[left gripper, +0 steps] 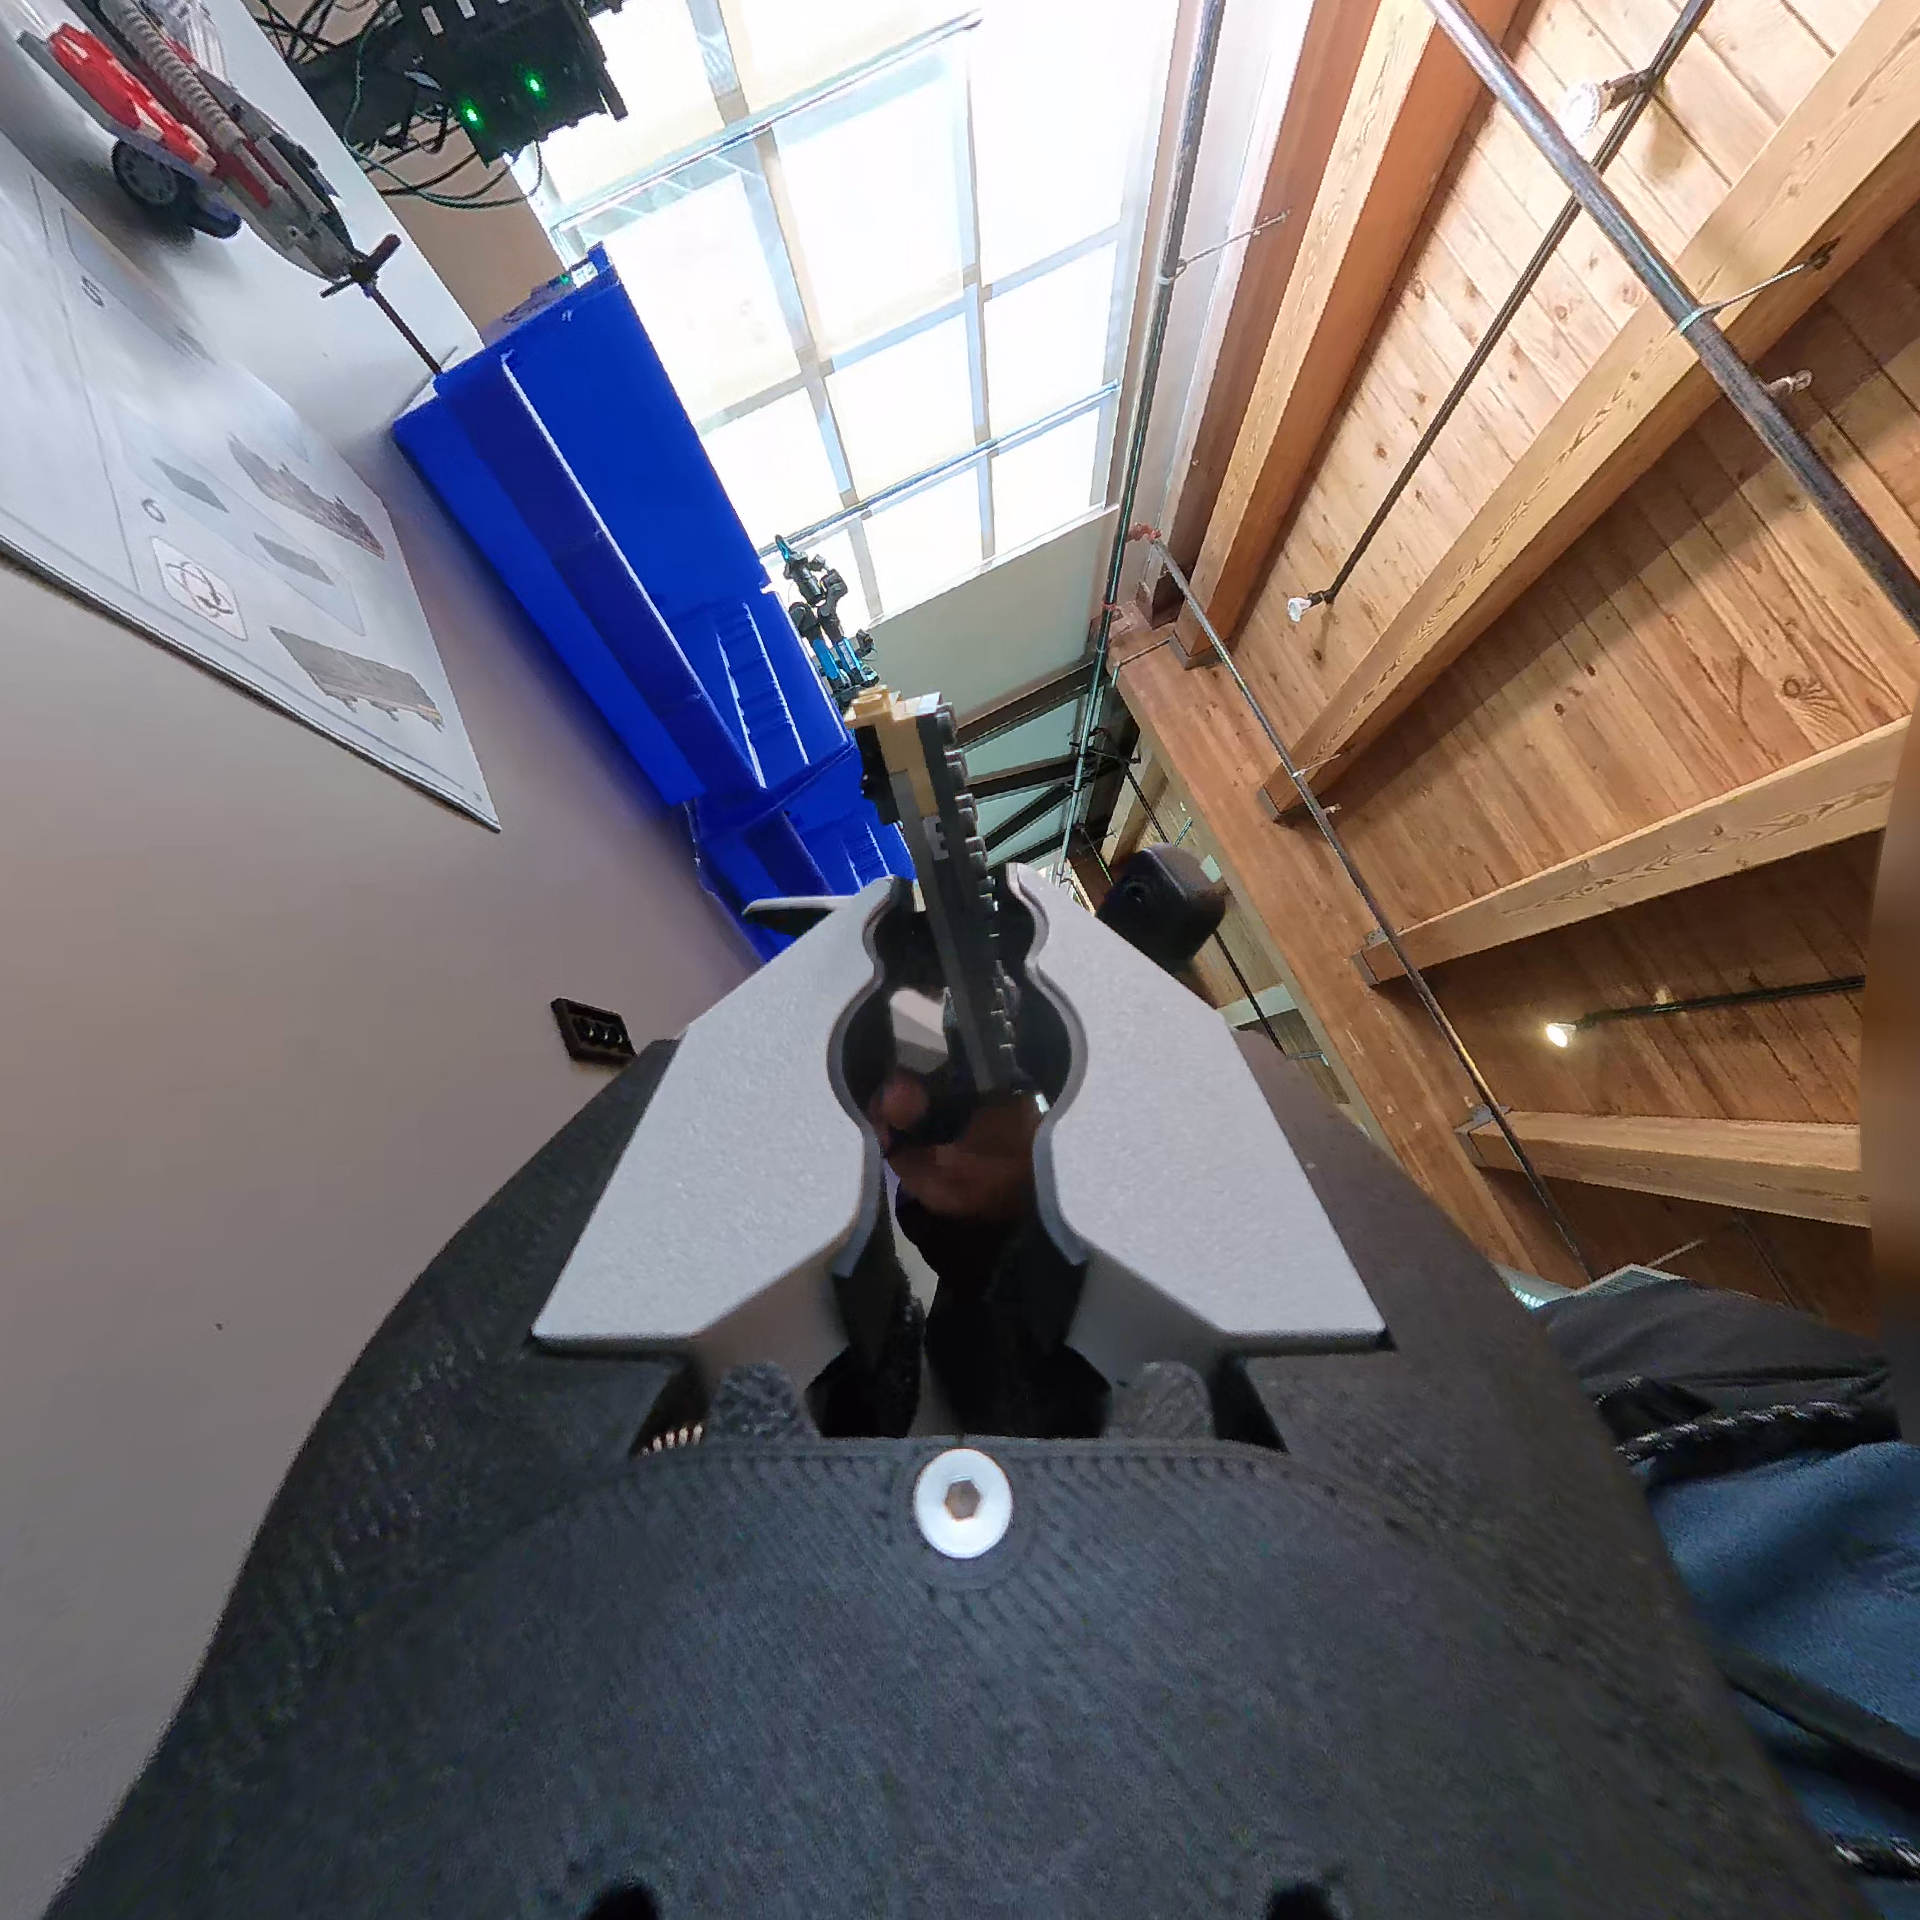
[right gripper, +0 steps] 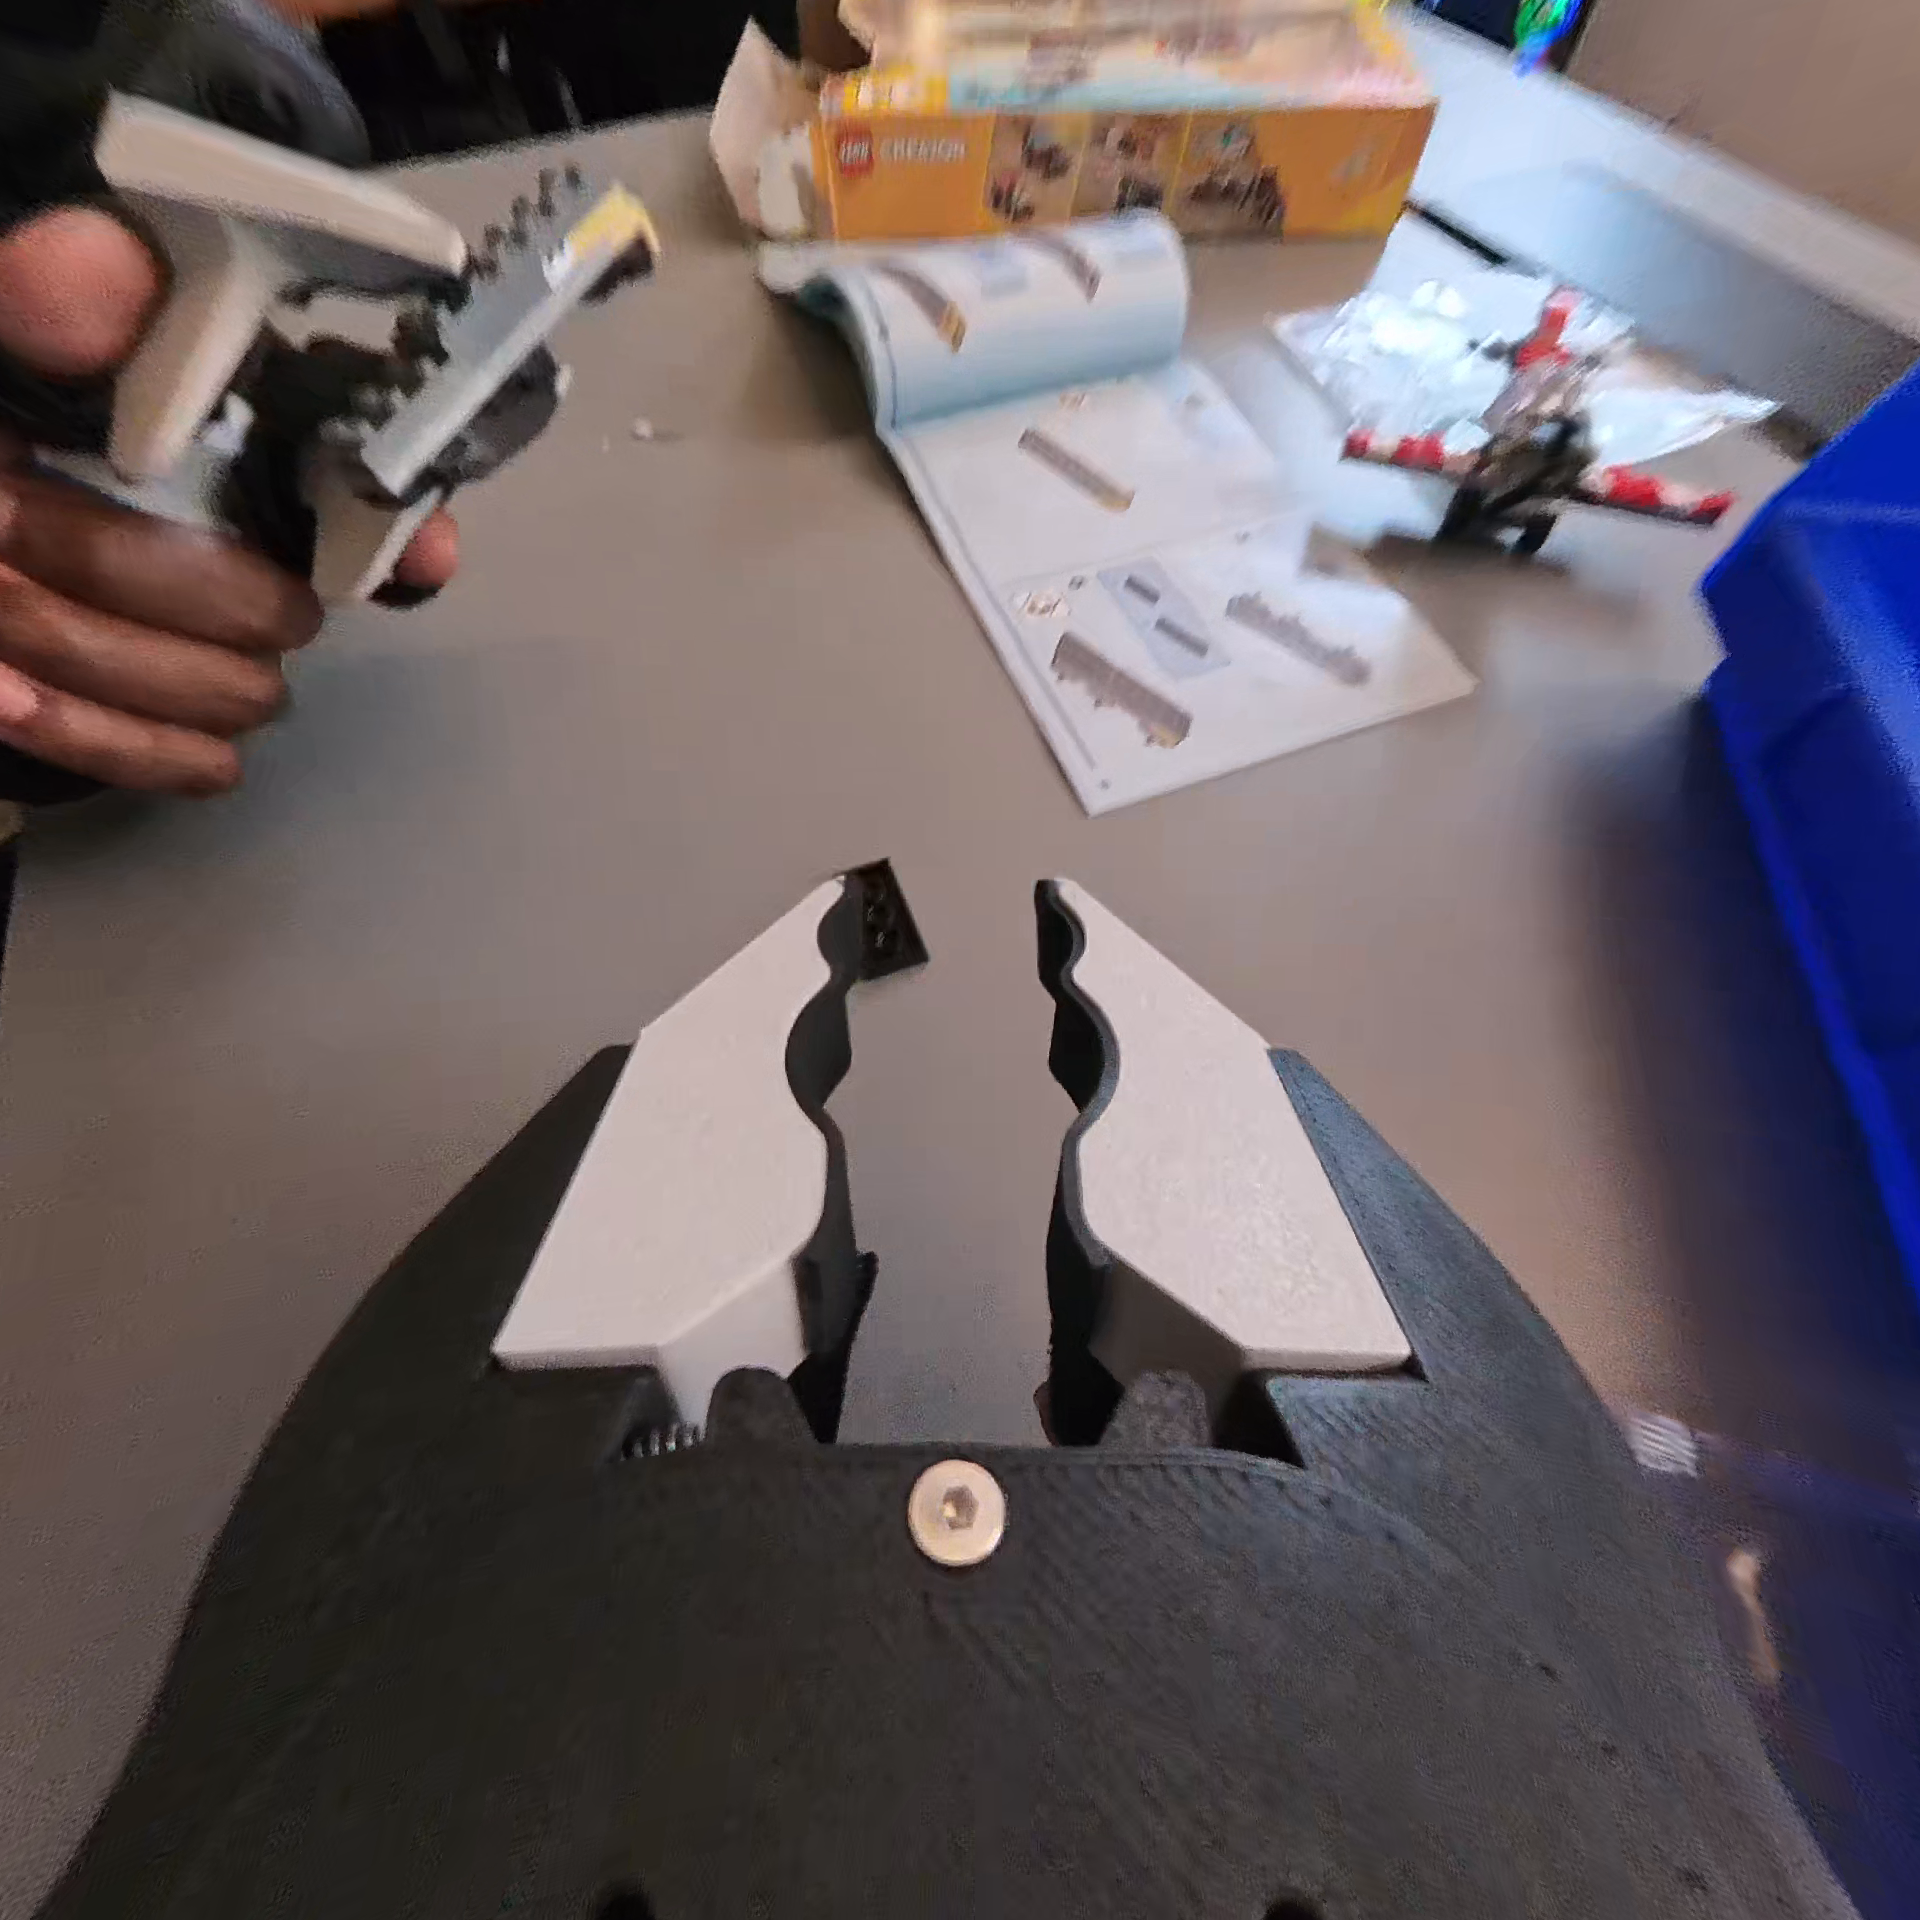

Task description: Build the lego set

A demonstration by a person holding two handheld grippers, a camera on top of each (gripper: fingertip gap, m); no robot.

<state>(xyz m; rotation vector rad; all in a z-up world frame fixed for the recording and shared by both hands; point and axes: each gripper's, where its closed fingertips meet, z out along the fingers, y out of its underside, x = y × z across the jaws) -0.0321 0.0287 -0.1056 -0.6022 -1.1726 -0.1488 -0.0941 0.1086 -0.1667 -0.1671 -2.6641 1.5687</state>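
My left gripper (left gripper: 951, 894) is shut on a grey studded lego plate (left gripper: 961, 914) with tan pieces (left gripper: 888, 743) at its far end, held up off the table. In the right wrist view the same gripper (right gripper: 457, 301) and plate (right gripper: 499, 332) show at upper left, in a person's hand. My right gripper (right gripper: 940, 894) is open low over the grey table (right gripper: 623, 779). A small black lego piece (right gripper: 883, 920) lies right at its left fingertip; I cannot tell whether they touch. A small black piece (left gripper: 594, 1031) also shows on the table in the left wrist view.
An open instruction booklet (right gripper: 1143, 499) lies mid-table, also in the left wrist view (left gripper: 208, 499). Behind it is a yellow lego box (right gripper: 1122, 156). A red and white lego plane (right gripper: 1538, 457) stands on a plastic bag. A blue bin (right gripper: 1829, 727) is at the right. The tips of one gripper are about 12 cm away from the tips of the other.
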